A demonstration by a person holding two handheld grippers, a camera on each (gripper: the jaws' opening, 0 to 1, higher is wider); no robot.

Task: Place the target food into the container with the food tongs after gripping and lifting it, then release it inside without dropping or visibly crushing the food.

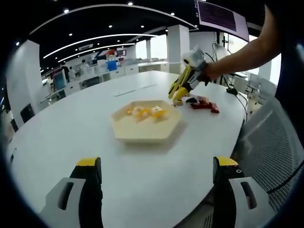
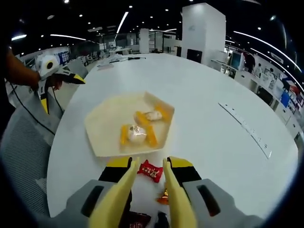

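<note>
On the white table [image 1: 71, 128] the hexagonal tray [image 1: 142, 133] already holds several yellow-wrapped snacks [image 2: 137, 134]. The left gripper [image 1: 156, 178] hangs back, jaws wide and empty. The right gripper [image 2: 147, 178] holds yellow tongs [image 2: 142, 199], spread either side of a red candy [image 2: 150, 171] just short of the tray, not yet pinched or lifted.
</note>
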